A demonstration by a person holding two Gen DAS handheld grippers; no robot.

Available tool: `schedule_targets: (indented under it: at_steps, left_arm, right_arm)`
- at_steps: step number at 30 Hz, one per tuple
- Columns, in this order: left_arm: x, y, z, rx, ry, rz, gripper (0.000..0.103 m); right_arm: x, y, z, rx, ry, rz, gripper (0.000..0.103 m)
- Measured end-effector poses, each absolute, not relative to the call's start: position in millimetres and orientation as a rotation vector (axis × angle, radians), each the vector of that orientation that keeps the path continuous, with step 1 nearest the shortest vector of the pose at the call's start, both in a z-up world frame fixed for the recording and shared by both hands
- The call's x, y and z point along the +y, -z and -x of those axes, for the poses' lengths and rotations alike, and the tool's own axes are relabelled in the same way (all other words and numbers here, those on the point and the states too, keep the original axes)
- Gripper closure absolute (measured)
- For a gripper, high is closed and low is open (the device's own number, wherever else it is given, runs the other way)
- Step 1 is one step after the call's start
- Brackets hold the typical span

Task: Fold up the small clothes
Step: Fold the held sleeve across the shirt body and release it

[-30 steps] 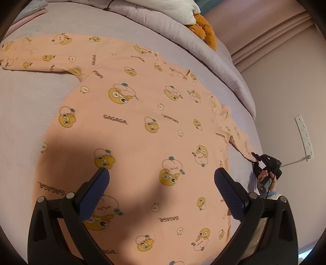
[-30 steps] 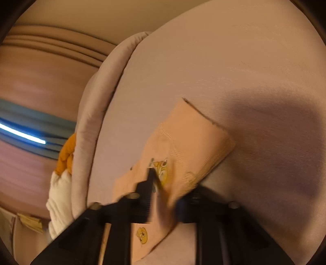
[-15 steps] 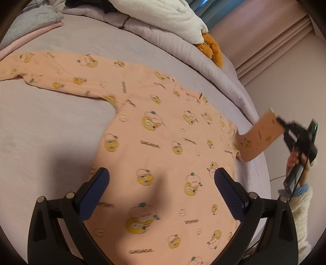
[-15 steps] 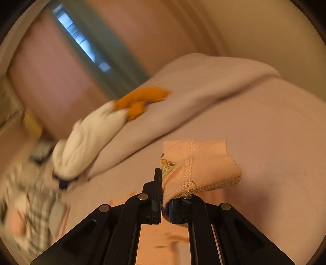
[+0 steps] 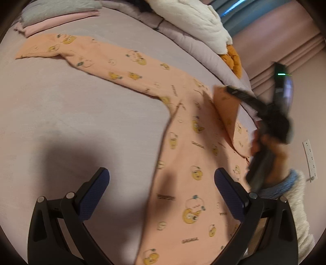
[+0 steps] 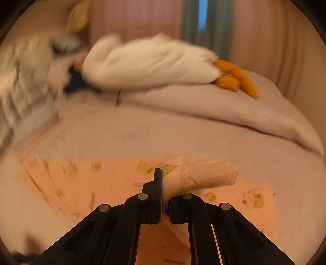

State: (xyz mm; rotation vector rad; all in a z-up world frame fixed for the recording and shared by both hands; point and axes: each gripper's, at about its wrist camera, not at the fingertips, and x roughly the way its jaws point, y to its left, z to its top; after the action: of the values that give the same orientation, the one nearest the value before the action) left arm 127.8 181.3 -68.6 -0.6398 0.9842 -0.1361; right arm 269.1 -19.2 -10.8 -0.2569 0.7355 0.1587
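Lying spread across the bed [image 5: 61, 114], the peach top [image 5: 183, 142] is face up, printed with yellow cartoon figures and small lettering. One sleeve [image 5: 81, 53] extends flat toward the upper left of the left wrist view, its cuff near a stack of folded clothes [image 5: 57, 16] at the bed's far edge. The other sleeve is lifted off the bed and folded over the body of the top, its cuff [image 6: 203, 175] clamped in the right gripper [image 6: 165, 195], whose jaws are closed tight on the ribbed hem. In the left wrist view the same gripper [image 5: 230, 90] appears blurred at the right, carried by a hand [image 5: 271, 148] with a blue cuff and a fleecy sleeve.

The left gripper [image 5: 162, 191] hangs above the lower body of the top with its jaws spread wide and nothing between the blue pads [image 5: 95, 193]; one pad is over bare bedding, the other over the fabric. Whether they touch the surface cannot be told.

A rolled lilac duvet [image 6: 203, 110] lies along the far side of the bed, bearing a white plush toy [image 6: 146, 63] with orange feet. Pink curtains [image 6: 275, 51] hang behind. A white power strip [image 5: 309, 159] is fixed to the wall at right.
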Motion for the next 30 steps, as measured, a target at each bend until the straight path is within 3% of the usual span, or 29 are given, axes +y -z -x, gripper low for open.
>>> schedule_targets:
  at_steps: [5,6,7,12,16,20,30]
  left_arm:
    - [188.4,72.0,-129.2,0.991,0.114,0.641,0.000]
    - [188.7,73.2,-129.7,0.992,0.113,0.647,0.000]
    - [190.6,73.9,-129.7,0.991,0.114,0.652,0.000]
    - [191.4,75.8,-129.6,0.988,0.111,0.665,0.000]
    - [193.5,75.4,-126.9,0.983,0.103,0.676,0.000]
    - [197.0,72.9,-117.4,0.971,0.108,0.691,0.000]
    - [208.1,76.1,-99.7,0.977,0.064,0.698,0.000]
  right_arm:
    - [15.1,57.5,-278.2,0.811,-0.160,0.486,0.092]
    - [20.7,64.5,-280.2,0.830,-0.148,0.532,0.080]
    - [22.6,68.3,-277.8,0.839,-0.141,0.571,0.060]
    - [21.2,51.2,-242.2,0.768,-0.331,0.621,0.043]
    - [-14.8,14.5,-211.3,0.721,-0.539,0.449,0.043]
    - [-78.9,0.6,-204.7,0.707,-0.415,0.337,0.043]
    - [-231.3,43.1,-192.2,0.857,-0.010,0.172,0.043]
